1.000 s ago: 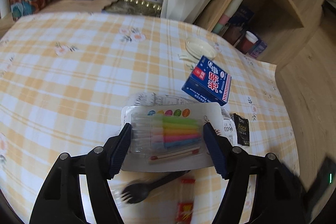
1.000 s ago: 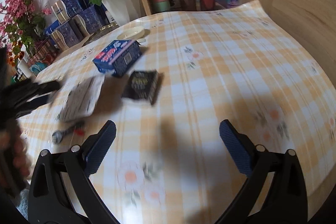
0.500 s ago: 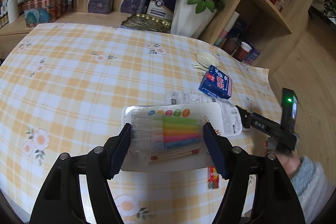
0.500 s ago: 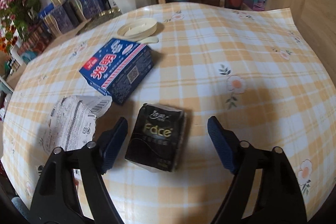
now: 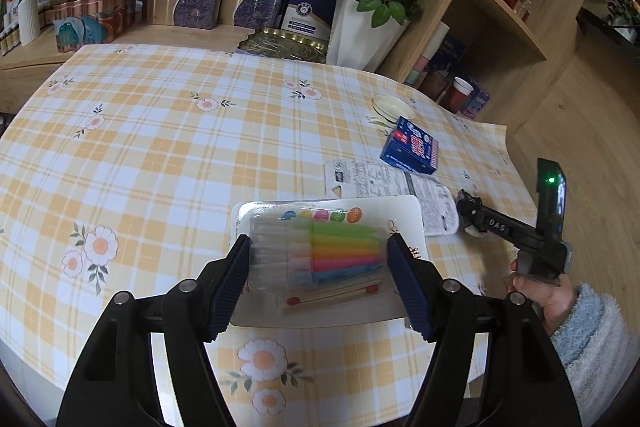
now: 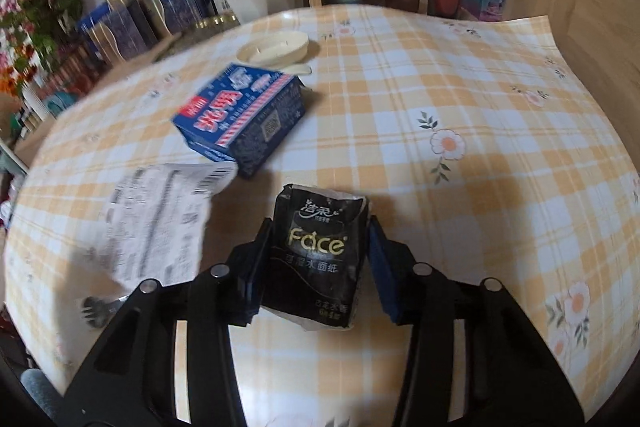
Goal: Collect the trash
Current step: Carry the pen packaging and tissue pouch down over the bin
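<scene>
The left tool [image 5: 318, 269] is clamping a flat blister pack [image 5: 326, 259] of coloured candles, clear ribbed plastic on white card, and holding it above the worktop [image 5: 160, 147]. The right tool [image 6: 320, 257] is closing its blue ridged pads on a crinkled black tissue packet [image 6: 318, 255], soft and glossy, sitting on the checked cloth. Just beyond it a printed paper card [image 6: 160, 219] is lying flat, touching a blue carton [image 6: 240, 115]. A round cream lid [image 6: 274, 47] is resting behind the carton.
</scene>
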Motion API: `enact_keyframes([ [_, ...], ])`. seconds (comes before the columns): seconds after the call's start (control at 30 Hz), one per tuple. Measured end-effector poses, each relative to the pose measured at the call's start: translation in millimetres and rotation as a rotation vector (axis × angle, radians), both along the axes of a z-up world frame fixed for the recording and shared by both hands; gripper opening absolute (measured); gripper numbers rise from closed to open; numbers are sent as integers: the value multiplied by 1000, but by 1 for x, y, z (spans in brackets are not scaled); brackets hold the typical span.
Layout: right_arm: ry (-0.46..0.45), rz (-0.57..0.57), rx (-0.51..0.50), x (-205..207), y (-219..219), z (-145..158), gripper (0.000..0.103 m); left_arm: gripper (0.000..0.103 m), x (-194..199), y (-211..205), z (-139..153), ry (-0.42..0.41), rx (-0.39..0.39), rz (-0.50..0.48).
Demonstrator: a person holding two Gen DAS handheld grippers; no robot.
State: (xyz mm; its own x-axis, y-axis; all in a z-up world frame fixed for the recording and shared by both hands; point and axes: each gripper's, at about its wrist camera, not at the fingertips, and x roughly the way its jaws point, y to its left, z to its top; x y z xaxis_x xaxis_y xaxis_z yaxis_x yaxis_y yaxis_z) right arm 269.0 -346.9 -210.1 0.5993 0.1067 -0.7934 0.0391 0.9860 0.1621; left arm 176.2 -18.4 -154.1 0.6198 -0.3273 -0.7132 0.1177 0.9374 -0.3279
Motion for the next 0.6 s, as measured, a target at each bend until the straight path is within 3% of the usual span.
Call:
enact_keyframes([
  [0.3, -122, 8, 91, -78, 6, 40, 47, 67, -43, -2, 9, -21, 25, -48],
  [0.6, -178, 11, 184, -166, 29, 54, 47, 67, -109, -3, 9, -39, 73, -128],
])
